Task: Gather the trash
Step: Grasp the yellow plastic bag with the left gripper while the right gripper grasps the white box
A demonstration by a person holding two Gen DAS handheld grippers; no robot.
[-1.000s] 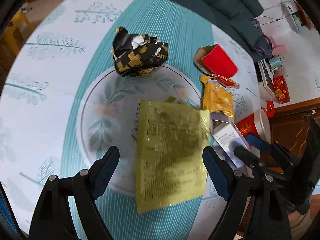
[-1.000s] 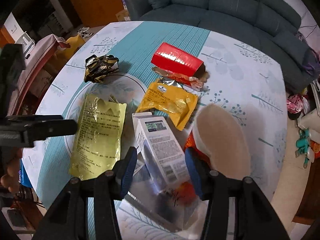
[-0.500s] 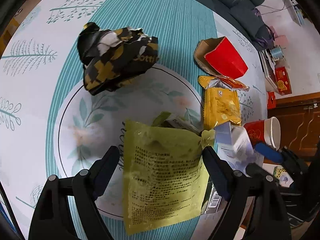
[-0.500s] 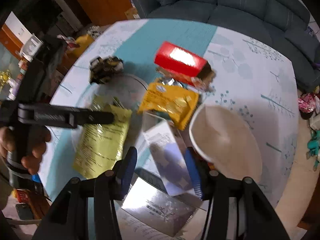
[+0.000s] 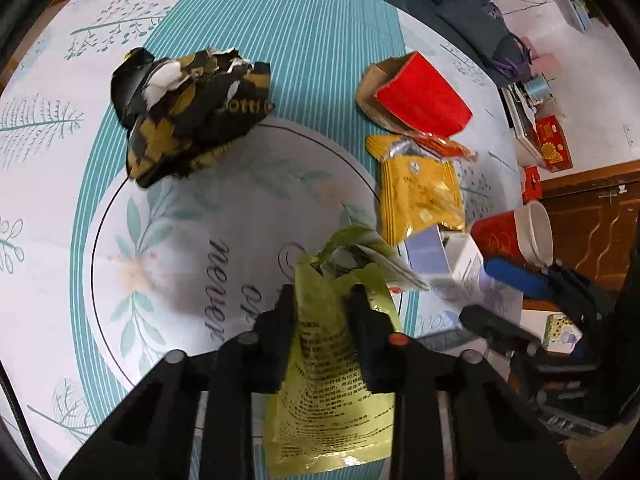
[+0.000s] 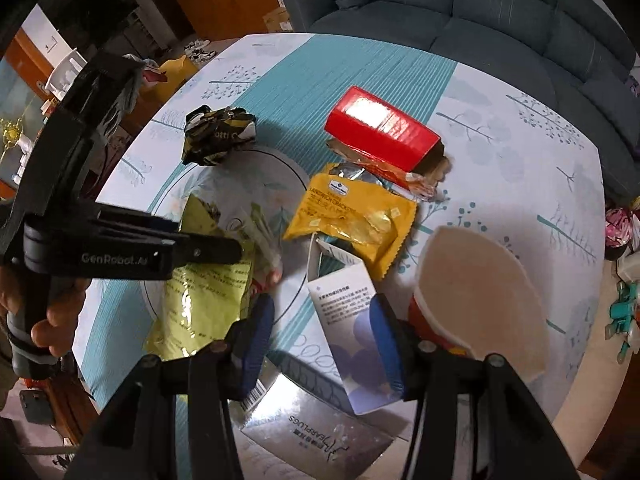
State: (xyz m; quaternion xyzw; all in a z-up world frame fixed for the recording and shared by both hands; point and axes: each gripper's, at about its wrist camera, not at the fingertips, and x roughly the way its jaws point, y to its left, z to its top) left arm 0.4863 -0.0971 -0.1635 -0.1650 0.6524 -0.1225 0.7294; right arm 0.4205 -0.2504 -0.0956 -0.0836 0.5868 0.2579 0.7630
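A yellow-green plastic pouch (image 5: 332, 380) printed with dense black text lies on the round table (image 5: 44, 208) with its teal-striped, leaf-patterned cloth, over the near edge of the printed circle. Its torn top is bunched and crumpled, the lower half flat and shiny. The pouch's long axis runs away from the left camera, torn end pointing toward the table's middle and a crumpled black-and-gold wrapper (image 5: 188, 112). The left gripper (image 5: 320, 304) is closing on the pouch, its black jaws drawn close and squeezing the upper part between them. The right gripper (image 6: 324, 336) stands half spread around a white-and-lavender carton (image 6: 352, 328), its blue pads beside the carton's sides; whether they press it I cannot tell.
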